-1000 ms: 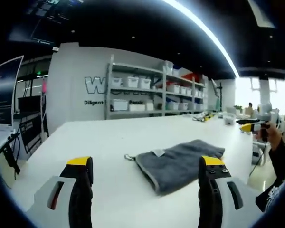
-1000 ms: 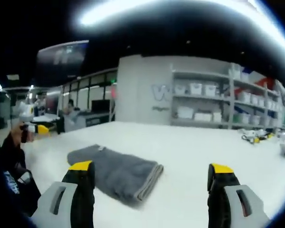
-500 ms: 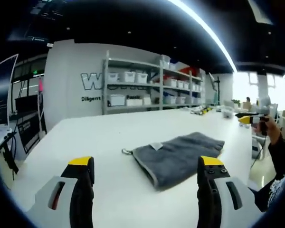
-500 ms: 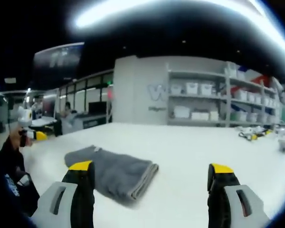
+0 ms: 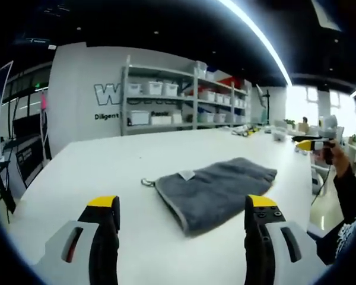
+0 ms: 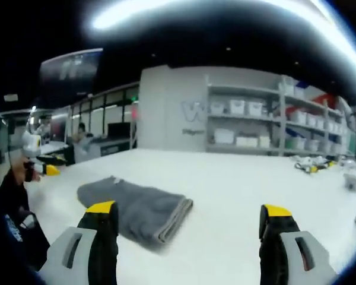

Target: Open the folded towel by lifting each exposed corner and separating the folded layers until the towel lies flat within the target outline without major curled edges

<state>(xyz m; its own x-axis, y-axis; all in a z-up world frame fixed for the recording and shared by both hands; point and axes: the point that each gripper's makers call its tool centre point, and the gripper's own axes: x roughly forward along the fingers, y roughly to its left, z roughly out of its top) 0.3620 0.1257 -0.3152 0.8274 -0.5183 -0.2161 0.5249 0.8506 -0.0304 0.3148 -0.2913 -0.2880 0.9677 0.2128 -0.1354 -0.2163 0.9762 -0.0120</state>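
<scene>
White tabletop (image 5: 124,160) runs wide under both of my grippers, reaching back to a pale wall with grey shelving (image 5: 166,107) that carries rows of white bins. On the wall beside the shelving I read a large outlined "W" followed by letters cut off by the shelf frame, and below it a smaller line starting "Diligent"; the rest I cannot make out. In the right gripper view the same wall lettering is too blurred to read.

Left gripper (image 5: 181,208): jaws stand wide apart, yellow tips up, holding nothing. The folded grey towel (image 5: 216,190) lies flat on the tabletop just ahead of and between the jaws, set toward the right jaw, clear of both. A small white label (image 5: 186,174) sits on its upper face near the far left corner, and a short hanging loop (image 5: 147,182) sticks out from that corner onto the bare surface. A paler hem runs down the near left edge.

Right gripper (image 6: 190,214): jaws likewise spread wide and empty. Here the towel (image 6: 136,205) lies ahead of the left jaw, its stacked folded edges facing the gap between the jaws, not touching either.

At the right edge of the left gripper view I see the person's hand (image 5: 338,160) holding the other gripper above the tabletop's far side.
</scene>
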